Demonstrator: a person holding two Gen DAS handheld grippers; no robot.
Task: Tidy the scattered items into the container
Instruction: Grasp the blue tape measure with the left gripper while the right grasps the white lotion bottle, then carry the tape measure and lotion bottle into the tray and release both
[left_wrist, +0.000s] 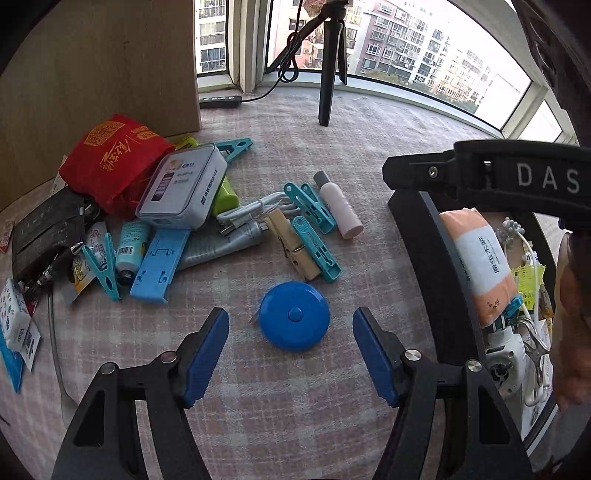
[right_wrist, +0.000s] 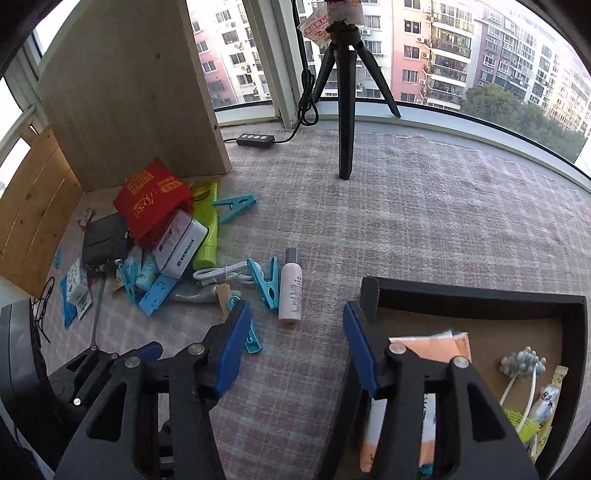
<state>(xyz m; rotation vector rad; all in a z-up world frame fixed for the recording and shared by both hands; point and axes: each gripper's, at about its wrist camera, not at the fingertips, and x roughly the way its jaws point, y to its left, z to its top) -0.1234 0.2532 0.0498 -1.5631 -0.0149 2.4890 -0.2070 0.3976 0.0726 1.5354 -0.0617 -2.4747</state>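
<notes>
Pink checked carpet (left_wrist: 295, 406) runs to a curved window. Left gripper (left_wrist: 290, 321) has its jaws wide apart, straddling one round blue tape measure (left_wrist: 294, 320) lying flat, touching neither finger. Right gripper (right_wrist: 297, 314) is equally spread and empty, beside the black container (right_wrist: 480, 301). Beyond the tape measure, one pink bottle (left_wrist: 339, 210) lies cap-away.

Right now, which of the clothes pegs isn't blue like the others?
The wooden clothespin. It is plain tan, lying squeezed between two teal plastic pegs just beyond the round blue tape measure; every other peg in the pile is teal.
</notes>
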